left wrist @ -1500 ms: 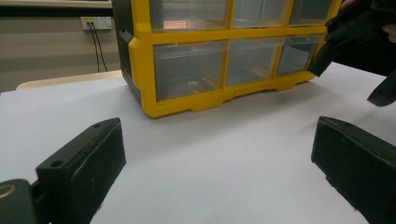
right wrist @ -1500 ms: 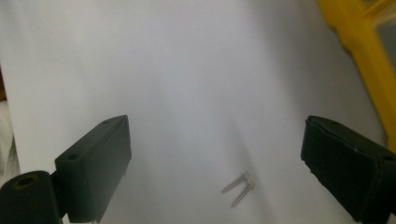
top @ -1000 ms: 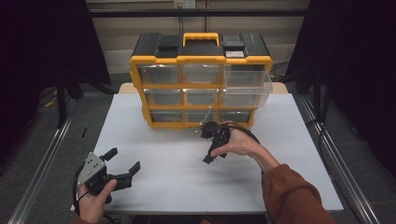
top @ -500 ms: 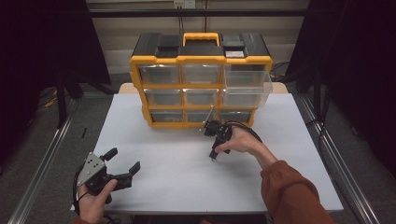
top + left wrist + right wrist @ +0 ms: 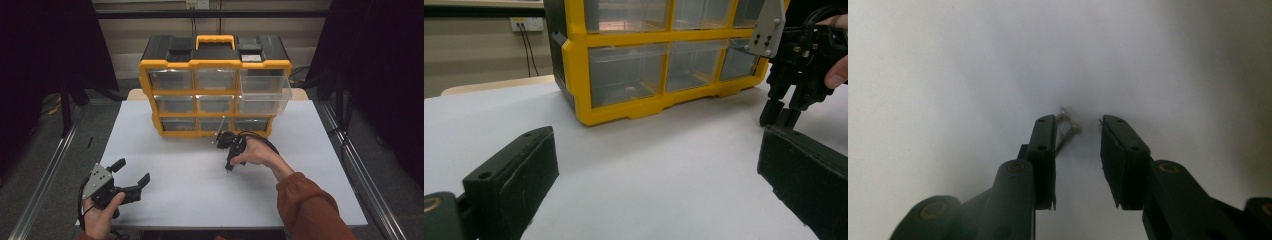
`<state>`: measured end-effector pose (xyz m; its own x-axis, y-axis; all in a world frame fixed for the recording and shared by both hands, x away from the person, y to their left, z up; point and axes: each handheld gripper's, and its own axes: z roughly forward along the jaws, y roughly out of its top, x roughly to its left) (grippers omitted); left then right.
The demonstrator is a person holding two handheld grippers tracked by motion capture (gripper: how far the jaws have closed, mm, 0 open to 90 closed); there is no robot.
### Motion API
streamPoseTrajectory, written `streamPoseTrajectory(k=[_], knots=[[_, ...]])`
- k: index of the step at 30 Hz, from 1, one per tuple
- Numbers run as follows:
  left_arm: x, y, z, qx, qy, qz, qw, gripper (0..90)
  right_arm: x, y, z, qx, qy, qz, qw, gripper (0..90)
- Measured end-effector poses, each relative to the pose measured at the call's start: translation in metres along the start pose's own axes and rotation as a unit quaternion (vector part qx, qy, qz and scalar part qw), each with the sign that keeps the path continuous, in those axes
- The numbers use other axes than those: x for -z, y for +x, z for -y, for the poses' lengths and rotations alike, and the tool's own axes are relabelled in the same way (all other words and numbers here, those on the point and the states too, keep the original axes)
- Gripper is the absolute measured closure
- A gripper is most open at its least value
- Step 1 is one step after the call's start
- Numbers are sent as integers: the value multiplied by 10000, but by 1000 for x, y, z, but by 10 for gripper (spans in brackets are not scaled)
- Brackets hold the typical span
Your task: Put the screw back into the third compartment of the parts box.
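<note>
Nearest the person, the left claw [image 5: 131, 176] rests low on the white desk [image 5: 190, 200] at its front left corner, its jaws spread wide with nothing between them; in the left gripper view they frame bare desk and it takes no part in the work.

Further in, right of centre, the right claw [image 5: 229, 166] points straight down at the desk. Its jaws have just been closing and now stand narrow. In the right gripper view a few small silver screws [image 5: 1066, 131] lie on the desk between the tips, close against the jaw on the left of that view; a gap shows beside the other jaw, so the pads do not look to be pressing on them yet.

Behind stands the yellow organiser [image 5: 215, 87] with clear drawers; its middle-right drawer [image 5: 264, 97] is pulled out toward the front, the others sit pushed in.

As a judgement, the pick-up is at its early stage: the claw is placed over the screws and nearly shut, the drawer is ready. Left to do are the pinch itself, the lift, the carry to the open drawer, which seems the likely goal, and closing it
</note>
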<state>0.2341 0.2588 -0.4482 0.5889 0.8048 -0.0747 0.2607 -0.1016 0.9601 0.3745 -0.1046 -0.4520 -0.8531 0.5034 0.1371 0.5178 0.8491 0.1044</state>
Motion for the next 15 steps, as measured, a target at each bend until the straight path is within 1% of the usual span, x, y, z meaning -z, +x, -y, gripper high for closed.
streamPoseTrajectory(k=[3,4,5,7,10,11,13,14,15], knots=[[0,0,0,-14,3,8,10000,28,0,-1,1,-20,6,-5,10000,709],[0,0,0,-13,0,8,10000,28,0,-1,1,-54,2,-45,10000,723],[0,0,0,-9,-4,9,10000,28,0,-1,1,-12,19,-16,10000,724],[0,0,0,-11,3,7,10000,28,1,-1,1,-44,41,-8,10000,739],[-1,-1,0,35,-12,9,10000,28,1,-1,0,-99,43,-31,9999,738],[0,0,0,13,8,12,10000,28,1,-1,0,-127,38,-29,9999,731],[0,0,0,1,2,10,10000,28,0,0,0,-95,32,-44,9999,723],[0,0,0,-9,12,2,10000,28,0,1,-1,-130,27,-48,9999,716],[0,0,0,9,2,17,10000,28,0,2,-1,-136,22,-48,9999,716]])
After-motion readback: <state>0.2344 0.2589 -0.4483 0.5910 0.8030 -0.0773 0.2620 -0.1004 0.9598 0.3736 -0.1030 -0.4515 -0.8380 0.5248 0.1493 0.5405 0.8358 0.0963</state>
